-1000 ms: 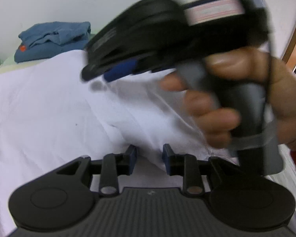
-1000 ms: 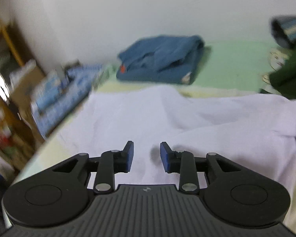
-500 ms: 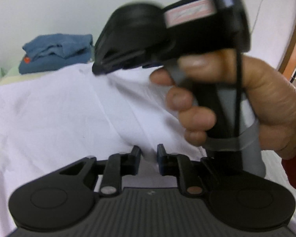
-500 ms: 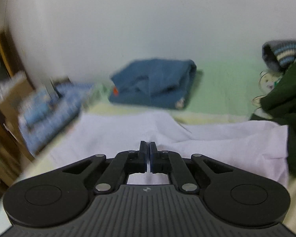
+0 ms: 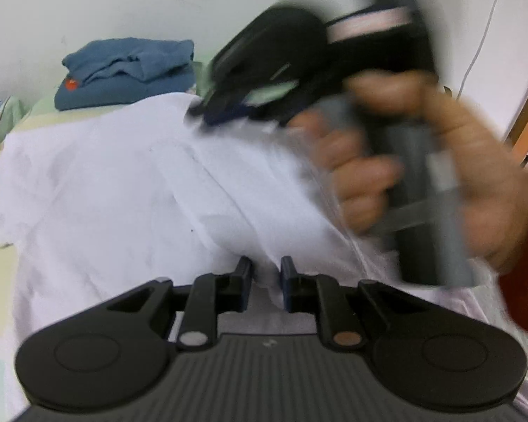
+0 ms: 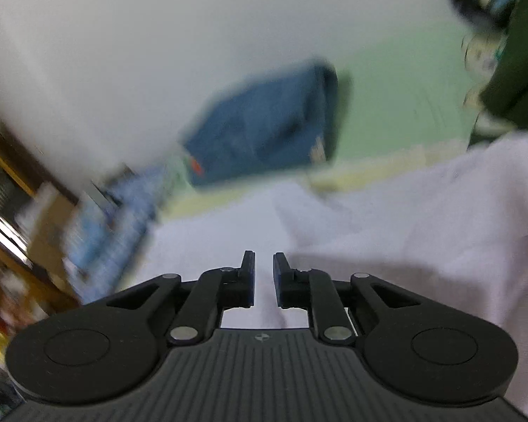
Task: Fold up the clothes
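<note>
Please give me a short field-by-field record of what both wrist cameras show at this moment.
surface: pale green bedsheet
garment being folded: white cotton garment, spread flat and creased
left tool: jaws apart, a ridge of the white fabric between them
right tool: jaws apart, above the white fabric; contact cannot be told
hand: gripping the right tool's handle, blurred
background: folded blue garment by the wall

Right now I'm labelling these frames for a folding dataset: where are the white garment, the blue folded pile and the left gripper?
white garment (image 5: 123, 211): left wrist view, flat middle of the cloth.
blue folded pile (image 5: 130, 70): left wrist view, top fold.
left gripper (image 5: 265, 281): left wrist view, gap midway between fingertips.
</note>
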A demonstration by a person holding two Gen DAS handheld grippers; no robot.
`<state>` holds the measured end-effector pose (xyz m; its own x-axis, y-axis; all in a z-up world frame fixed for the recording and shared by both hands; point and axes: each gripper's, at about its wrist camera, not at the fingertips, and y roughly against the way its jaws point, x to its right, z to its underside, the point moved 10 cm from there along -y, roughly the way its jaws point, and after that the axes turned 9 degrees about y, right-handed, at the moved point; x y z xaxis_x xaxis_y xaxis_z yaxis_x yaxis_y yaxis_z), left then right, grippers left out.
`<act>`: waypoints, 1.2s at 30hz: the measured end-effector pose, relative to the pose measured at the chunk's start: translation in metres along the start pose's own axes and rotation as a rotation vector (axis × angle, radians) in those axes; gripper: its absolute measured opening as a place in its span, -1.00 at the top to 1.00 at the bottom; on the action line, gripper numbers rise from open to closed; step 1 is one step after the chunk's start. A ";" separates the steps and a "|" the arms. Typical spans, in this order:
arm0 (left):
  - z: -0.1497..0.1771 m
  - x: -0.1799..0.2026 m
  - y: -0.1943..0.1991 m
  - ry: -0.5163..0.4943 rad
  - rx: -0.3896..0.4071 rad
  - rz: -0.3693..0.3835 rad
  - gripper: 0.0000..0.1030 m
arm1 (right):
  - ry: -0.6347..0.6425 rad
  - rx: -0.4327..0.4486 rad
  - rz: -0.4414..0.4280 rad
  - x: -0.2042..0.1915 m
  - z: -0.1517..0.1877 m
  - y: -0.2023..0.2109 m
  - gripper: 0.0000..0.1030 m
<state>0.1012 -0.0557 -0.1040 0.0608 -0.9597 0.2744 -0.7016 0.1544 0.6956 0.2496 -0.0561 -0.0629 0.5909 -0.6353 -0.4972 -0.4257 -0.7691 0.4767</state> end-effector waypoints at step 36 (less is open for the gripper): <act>-0.013 0.005 -0.012 -0.094 -0.076 -0.014 0.75 | 0.221 -0.175 0.646 -0.013 0.320 0.344 0.67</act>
<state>0.1190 -0.0592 -0.1025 0.0005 -0.9792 0.2030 -0.6453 0.1547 0.7481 -0.1241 -0.3348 -0.1241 0.3906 -0.9175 0.0749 -0.6328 -0.2085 0.7457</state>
